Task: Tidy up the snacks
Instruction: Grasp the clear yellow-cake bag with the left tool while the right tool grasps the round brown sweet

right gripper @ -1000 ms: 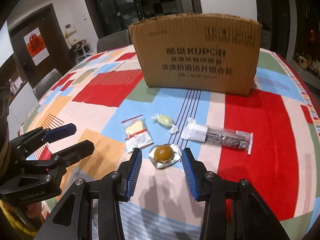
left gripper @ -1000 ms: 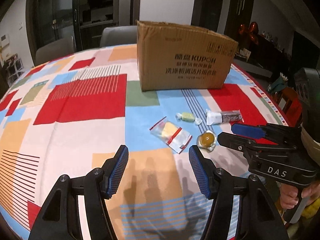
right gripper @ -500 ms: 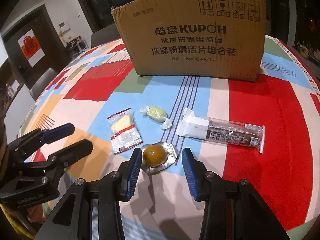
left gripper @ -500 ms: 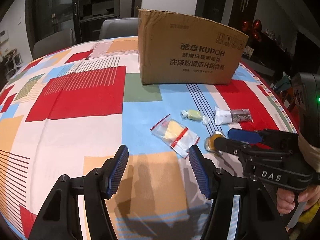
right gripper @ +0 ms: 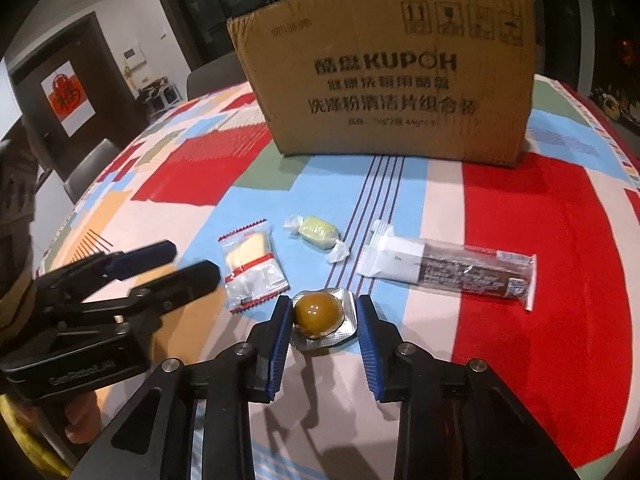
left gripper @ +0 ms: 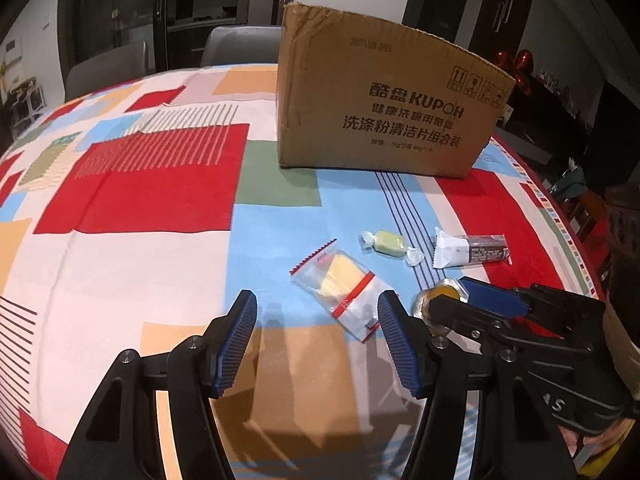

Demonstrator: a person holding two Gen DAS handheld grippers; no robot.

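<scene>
The box [right gripper: 384, 80] is rough brown cardboard. The desk [right gripper: 540, 220] wears soft, matt cloth. The round snack [right gripper: 320, 312] sits in shiny foil. The fingers [right gripper: 280, 344] have bumpy blue rubber-looking pads.

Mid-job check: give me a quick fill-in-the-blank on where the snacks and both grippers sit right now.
1. The right gripper is open, its fingers on either side of the ____ jelly cup.
2. The green candy lies between the yellow-cake packet and the ____ bar.
3. The left gripper is open and holds ____.
4. The cardboard box stands ____ the snacks.

Missing words: amber; chocolate; nothing; behind
</scene>
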